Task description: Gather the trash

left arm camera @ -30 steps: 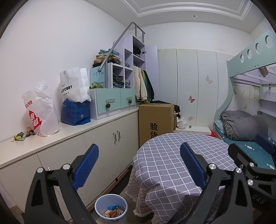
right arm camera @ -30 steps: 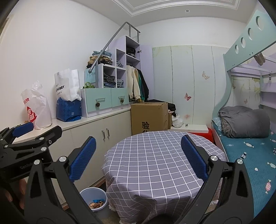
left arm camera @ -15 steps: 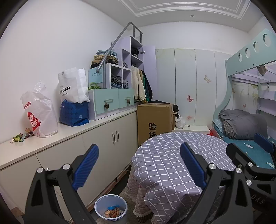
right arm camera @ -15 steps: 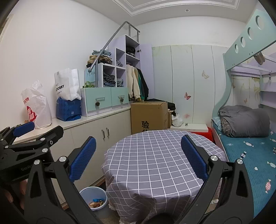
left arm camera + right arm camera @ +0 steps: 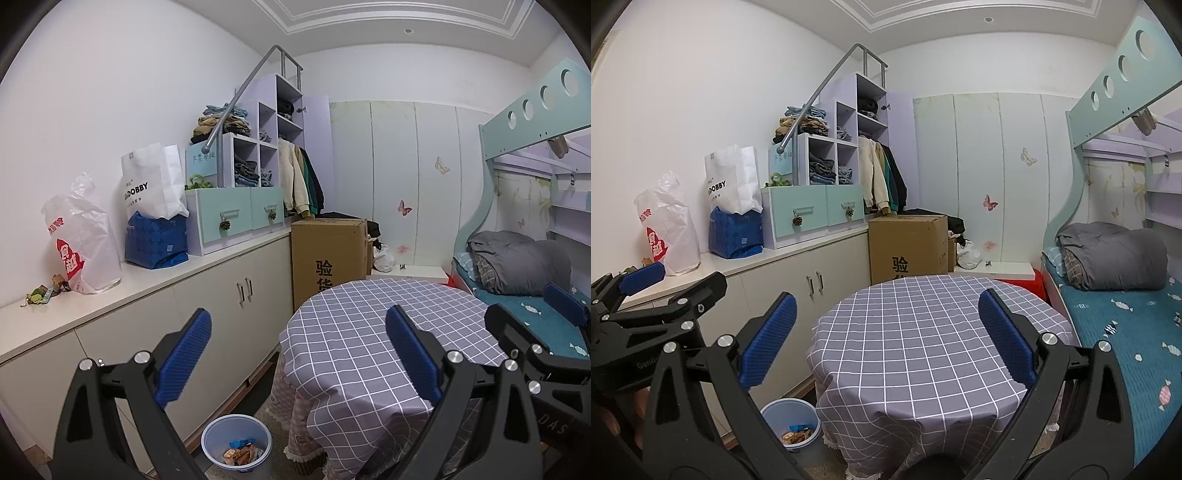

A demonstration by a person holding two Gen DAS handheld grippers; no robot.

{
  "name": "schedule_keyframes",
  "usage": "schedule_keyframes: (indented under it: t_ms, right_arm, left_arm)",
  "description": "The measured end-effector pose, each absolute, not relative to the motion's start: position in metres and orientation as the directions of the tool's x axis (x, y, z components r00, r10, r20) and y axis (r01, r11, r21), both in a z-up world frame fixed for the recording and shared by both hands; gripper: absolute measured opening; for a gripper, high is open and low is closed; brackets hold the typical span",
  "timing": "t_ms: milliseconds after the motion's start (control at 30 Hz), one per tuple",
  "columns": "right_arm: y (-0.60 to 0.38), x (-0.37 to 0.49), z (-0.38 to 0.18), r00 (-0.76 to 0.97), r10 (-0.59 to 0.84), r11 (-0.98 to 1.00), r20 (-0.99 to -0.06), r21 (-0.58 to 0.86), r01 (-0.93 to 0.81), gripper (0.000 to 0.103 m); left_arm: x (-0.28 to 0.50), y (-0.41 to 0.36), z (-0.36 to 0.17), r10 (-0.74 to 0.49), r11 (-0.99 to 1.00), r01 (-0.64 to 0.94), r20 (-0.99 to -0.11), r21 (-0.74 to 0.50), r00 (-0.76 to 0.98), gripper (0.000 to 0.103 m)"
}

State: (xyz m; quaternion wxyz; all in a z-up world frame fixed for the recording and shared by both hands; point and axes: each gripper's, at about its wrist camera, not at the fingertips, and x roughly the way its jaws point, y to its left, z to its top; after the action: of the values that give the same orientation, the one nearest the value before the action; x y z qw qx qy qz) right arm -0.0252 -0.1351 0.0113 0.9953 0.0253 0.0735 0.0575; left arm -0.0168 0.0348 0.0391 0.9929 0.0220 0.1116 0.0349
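The trash bin [image 5: 236, 445] is a small blue bucket on the floor, at the bottom middle of my left view. It stands between the white cabinet [image 5: 207, 317] and the round worktop [image 5: 369, 332] with the gray checked cloth. Wrappers [image 5: 240, 452] lie inside the bin. In my right view the bin [image 5: 792, 424] is at the lower left, partly behind my claw's finger.

More trash [image 5: 42, 293], small green and brown bits, lies on top of the cabinet at the far left, just beside a white plastic bag [image 5: 79, 240] with red marks.

My left claw [image 5: 297, 354] is spread wide and holds nothing. My right claw [image 5: 884, 338] is spread wide too, and it is empty. Both hang in the air above the near edge of the worktop. In my left view, my right claw [image 5: 532, 325] pokes in at the right edge.

A blue bag [image 5: 155, 240] and a white paper bag [image 5: 153, 182] sit farther along the cabinet top. A brown box [image 5: 328, 254] stands behind the worktop. A bed [image 5: 1126, 314] with a gray blanket [image 5: 1112, 258] fills the right side.
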Motion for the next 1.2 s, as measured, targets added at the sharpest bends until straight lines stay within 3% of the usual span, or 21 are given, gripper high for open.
schedule_keyframes:
  t_ms: [1200]
  right_arm:
    - [-0.1325,-0.0245,0.0087,0.983,0.109,0.993,-0.151,0.062,-0.101,0.097]
  left_arm:
    - [-0.0155,0.0311,0.0345,0.065,0.997,-0.055,-0.230,0.050,0.971,0.093]
